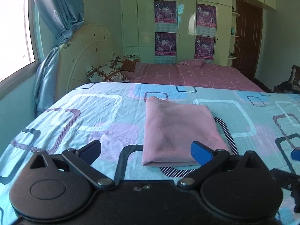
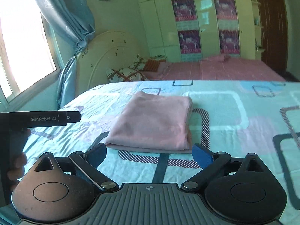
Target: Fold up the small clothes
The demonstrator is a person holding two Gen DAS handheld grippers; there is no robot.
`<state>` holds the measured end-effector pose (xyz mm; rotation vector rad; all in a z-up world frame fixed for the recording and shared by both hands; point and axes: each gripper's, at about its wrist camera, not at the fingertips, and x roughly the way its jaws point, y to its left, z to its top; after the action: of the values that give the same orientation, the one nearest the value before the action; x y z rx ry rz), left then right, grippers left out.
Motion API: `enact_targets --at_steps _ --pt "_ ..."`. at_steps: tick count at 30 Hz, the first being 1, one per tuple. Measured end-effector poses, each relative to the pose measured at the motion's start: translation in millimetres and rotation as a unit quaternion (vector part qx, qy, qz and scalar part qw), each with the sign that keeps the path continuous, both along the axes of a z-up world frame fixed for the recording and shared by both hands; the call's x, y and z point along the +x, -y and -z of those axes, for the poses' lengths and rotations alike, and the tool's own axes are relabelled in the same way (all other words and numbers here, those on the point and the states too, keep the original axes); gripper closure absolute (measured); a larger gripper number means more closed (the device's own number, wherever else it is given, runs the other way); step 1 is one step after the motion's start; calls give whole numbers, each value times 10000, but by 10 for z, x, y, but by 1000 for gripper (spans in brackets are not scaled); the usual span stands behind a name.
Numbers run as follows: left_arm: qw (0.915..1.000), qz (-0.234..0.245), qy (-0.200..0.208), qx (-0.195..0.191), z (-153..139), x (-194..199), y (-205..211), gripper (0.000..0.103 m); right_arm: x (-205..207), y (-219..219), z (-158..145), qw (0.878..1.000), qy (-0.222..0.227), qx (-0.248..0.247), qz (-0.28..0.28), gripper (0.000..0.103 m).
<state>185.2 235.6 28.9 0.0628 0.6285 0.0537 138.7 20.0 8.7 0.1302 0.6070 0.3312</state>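
Patterned bedsheet (image 2: pixel 225 112) bears folded pink cloth (image 2: pixel 153 123) just beyond wide-open right gripper (image 2: pixel 150 153)

Pink cloth (image 1: pixel 178 129); blue-patterned sheet (image 1: pixel 75 112)

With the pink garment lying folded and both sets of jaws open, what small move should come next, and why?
Probably draw both grippers back and leave it. The pink garment lies as a tidy folded rectangle on the patterned bedsheet; the left gripper and right gripper stand open, holding nothing. No other loose garment shows nearby.
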Motion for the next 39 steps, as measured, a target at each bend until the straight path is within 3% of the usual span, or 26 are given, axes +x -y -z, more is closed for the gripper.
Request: enact_targets --at_steps 2,7,17,39 --pt "9997 -96 -117 171 -25 -112 61 1 -148 -30 -71 9991 157 -313 223 6" --pt "9993 -191 -303 -45 -56 -528 141 1 -532 50 -100 9920 470 -687 950 0" --pt "9993 -323 -107 -150 -242 -1314 323 1 -1186 301 -312 9908 818 -373 1012 0" --pt "9990 -370 206 -103 -385 -1730 311 1 -1675 330 -411 9898 990 -247 999 0"
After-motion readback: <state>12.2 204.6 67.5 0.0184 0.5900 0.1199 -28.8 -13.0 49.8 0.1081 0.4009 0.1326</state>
